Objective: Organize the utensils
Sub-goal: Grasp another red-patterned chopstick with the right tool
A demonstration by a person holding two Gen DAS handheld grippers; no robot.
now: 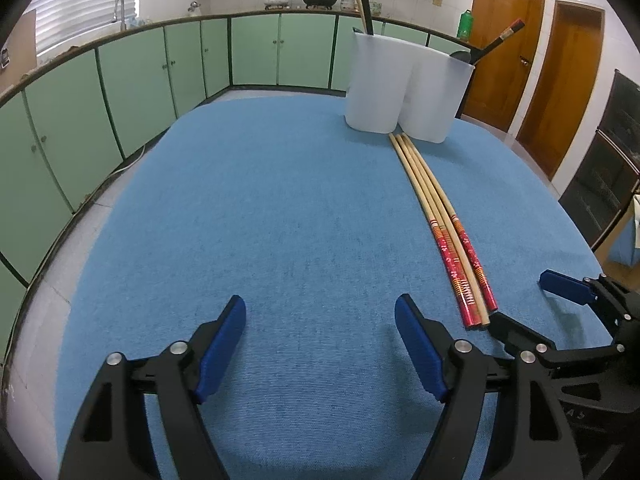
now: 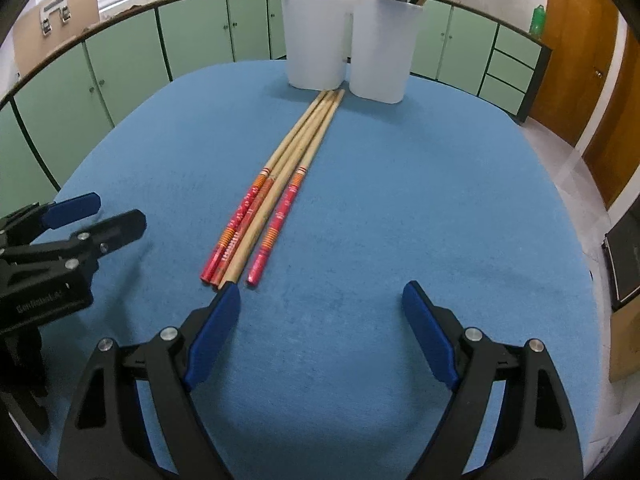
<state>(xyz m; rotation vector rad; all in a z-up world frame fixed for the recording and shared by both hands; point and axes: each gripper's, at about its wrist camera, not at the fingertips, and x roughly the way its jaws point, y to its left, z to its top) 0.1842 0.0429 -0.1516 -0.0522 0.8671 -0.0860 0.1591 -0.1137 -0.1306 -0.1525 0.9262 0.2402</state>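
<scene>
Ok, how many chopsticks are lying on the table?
4, bunched before the holder, tips toward it: a red-ended one on the left, a second red one half tucked beside it, a plain one, and a red one on the right. None seems hidden.

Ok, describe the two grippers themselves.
Both match: the left gripper and right gripper have black plastic scissor-like arms with silver pivot bolts and blue fingers. The left body carries faint white lettering, unreadable, in the right view. No cables, hands or sleeves show.
</scene>
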